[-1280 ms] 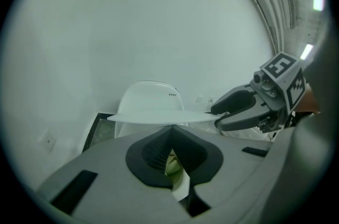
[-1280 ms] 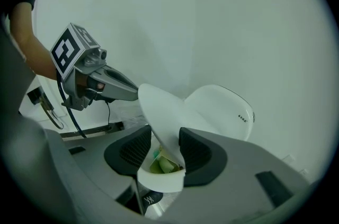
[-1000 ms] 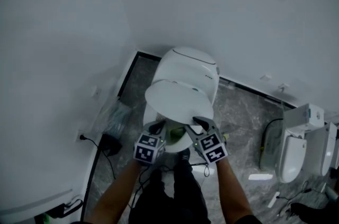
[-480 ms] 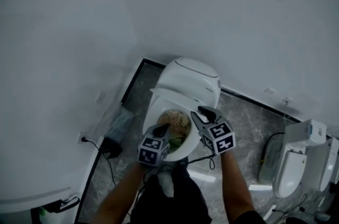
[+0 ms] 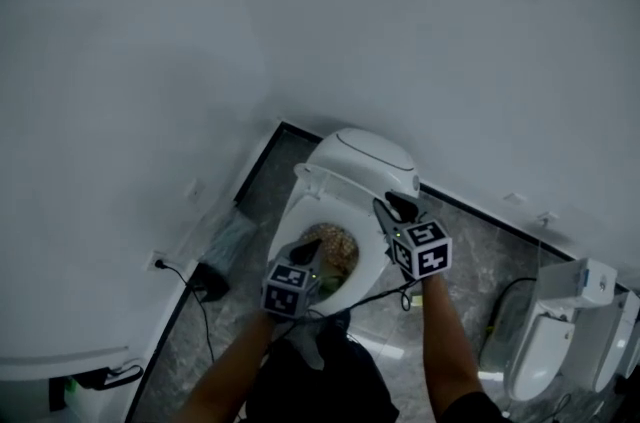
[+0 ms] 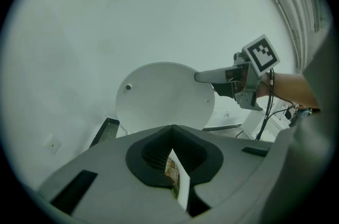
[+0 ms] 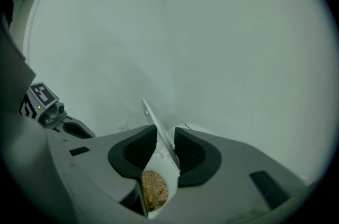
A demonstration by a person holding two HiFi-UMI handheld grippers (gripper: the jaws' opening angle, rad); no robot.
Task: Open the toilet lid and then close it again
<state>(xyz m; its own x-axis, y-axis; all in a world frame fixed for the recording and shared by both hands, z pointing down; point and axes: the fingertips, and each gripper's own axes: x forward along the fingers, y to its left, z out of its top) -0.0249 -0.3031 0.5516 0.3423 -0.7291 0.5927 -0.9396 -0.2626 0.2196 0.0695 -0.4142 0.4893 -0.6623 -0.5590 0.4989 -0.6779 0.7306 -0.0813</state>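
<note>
A white toilet [image 5: 372,154] stands against the wall with its lid [image 5: 335,185] raised nearly upright. The bowl [image 5: 330,246] shows brownish contents. My right gripper [image 5: 398,206] is at the lid's right rim. In the right gripper view the lid's edge [image 7: 153,121] runs between the closing jaws [image 7: 165,151]. In the left gripper view the lid [image 6: 164,98] faces me as a round white disc, with the right gripper [image 6: 212,76] on its rim. My left gripper [image 5: 305,258] hovers over the seat's front, its jaws [image 6: 174,172] a narrow slit apart with nothing between them.
Two more white toilets [image 5: 548,341] stand at the right on the grey marbled floor. A black plug and cable [image 5: 207,281] lie at the left below a wall socket [image 5: 155,261], next to a clear plastic bag [image 5: 230,236]. White walls close in behind and on the left.
The lid has swung from half raised to nearly upright. My right gripper went up and back with its rim. The left gripper came off the lid and stayed near the seat's front.
</note>
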